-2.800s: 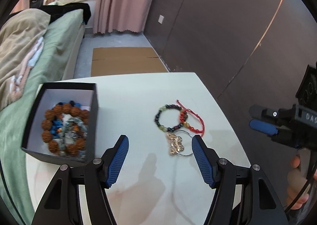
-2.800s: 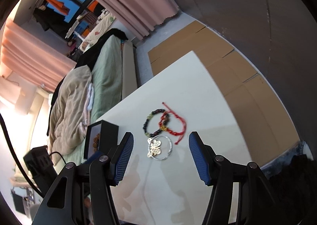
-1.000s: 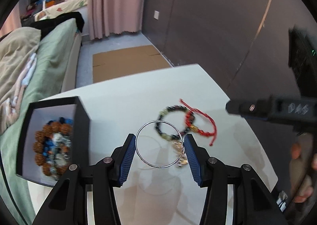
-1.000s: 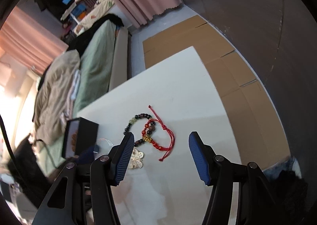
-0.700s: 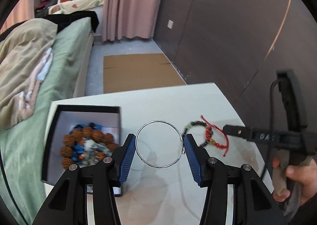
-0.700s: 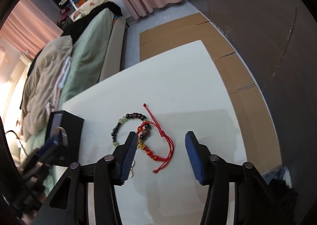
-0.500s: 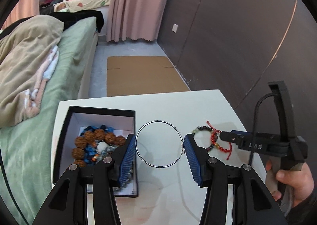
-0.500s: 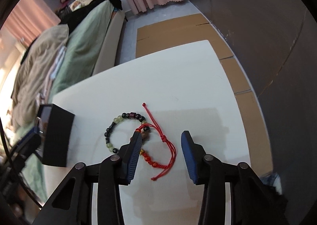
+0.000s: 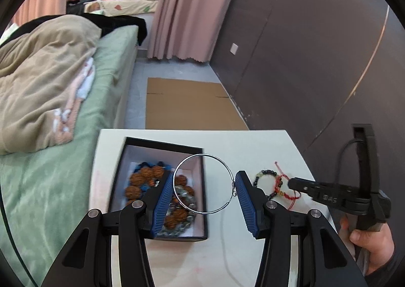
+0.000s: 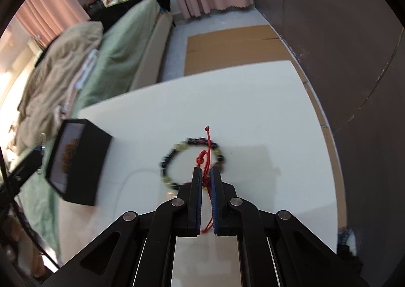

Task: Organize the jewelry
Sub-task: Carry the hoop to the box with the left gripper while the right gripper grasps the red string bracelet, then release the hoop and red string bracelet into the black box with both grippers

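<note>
Gripping silver hoop (image 9: 203, 184), left gripper (image 9: 201, 200) above black box (image 9: 162, 145); right gripper (image 10: 205, 178) pinching red cord bracelet (image 10: 207, 154) beside beaded bracelet (image 10: 174, 150).

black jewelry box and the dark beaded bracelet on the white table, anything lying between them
Nothing lies there: the right wrist view shows bare white table between the black jewelry box and the dark beaded bracelet.

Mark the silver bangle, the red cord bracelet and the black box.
silver bangle (image 9: 190, 158): left wrist view, top of the wire hoop.
red cord bracelet (image 10: 209, 140): right wrist view, cord above the fingers.
black box (image 9: 162, 143): left wrist view, far rim.
</note>
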Demonstrator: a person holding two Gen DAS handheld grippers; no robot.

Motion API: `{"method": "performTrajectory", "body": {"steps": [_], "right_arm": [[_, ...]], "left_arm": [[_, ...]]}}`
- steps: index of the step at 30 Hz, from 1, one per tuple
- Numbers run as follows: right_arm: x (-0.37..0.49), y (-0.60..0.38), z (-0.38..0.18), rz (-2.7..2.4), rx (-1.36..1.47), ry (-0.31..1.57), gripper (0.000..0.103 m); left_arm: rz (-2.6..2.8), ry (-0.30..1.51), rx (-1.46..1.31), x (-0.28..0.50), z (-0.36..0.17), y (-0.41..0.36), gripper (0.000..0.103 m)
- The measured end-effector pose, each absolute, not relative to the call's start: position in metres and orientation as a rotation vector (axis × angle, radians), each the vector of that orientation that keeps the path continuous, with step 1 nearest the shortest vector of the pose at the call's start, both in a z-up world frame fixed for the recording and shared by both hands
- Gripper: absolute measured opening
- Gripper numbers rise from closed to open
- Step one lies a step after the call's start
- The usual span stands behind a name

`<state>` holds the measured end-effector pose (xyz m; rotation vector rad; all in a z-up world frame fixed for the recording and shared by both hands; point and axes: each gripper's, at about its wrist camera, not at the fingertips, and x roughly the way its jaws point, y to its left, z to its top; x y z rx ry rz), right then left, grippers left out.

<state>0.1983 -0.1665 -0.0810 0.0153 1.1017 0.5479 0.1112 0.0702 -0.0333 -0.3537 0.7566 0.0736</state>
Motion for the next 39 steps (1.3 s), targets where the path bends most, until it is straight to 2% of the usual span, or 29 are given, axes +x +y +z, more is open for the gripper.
{"method": "performTrajectory", "body": {"steps": [14, 15, 19, 20, 32, 33, 34, 35, 36, 37, 39], "right_arm": [[0.156, -0.123, -0.036, 0.788, 0.248, 0.972, 0.008], [0.156, -0.117, -0.036, 0.798, 0.253, 0.97, 0.008], [0.153, -0.098, -0.034, 0.853, 0.276, 0.96, 0.008], [0.152, -0.094, -0.034, 0.866, 0.283, 0.958, 0.008], [0.148, -0.054, -0.029, 1.009, 0.347, 0.936, 0.008], [0.15, -0.047, -0.031, 0.997, 0.332, 0.952, 0.009], [0.152, -0.042, -0.035, 0.988, 0.315, 0.982, 0.022], [0.154, -0.04, -0.041, 0.968, 0.304, 1.014, 0.043], [0.155, -0.041, -0.043, 0.937, 0.295, 1.019, 0.051], [0.156, -0.044, -0.043, 0.916, 0.289, 1.012, 0.055], [0.157, -0.053, -0.042, 0.906, 0.286, 1.013, 0.055]], "left_arm": [[0.115, 0.714, -0.445, 0.098, -0.028, 0.105, 0.054], [0.109, 0.718, -0.448, 0.099, -0.028, 0.105, 0.057], [0.117, 0.701, -0.471, 0.098, -0.024, 0.114, 0.078], [0.13, 0.69, -0.479, 0.096, -0.022, 0.117, 0.079], [0.206, 0.636, -0.551, 0.086, -0.017, 0.153, 0.08], [0.21, 0.64, -0.556, 0.087, -0.018, 0.155, 0.08], [0.215, 0.642, -0.561, 0.087, -0.018, 0.156, 0.08], [0.216, 0.642, -0.564, 0.087, -0.019, 0.157, 0.079], [0.215, 0.643, -0.566, 0.087, -0.019, 0.156, 0.08], [0.213, 0.644, -0.566, 0.087, -0.019, 0.156, 0.08], [0.201, 0.648, -0.557, 0.089, -0.019, 0.151, 0.08]]}}
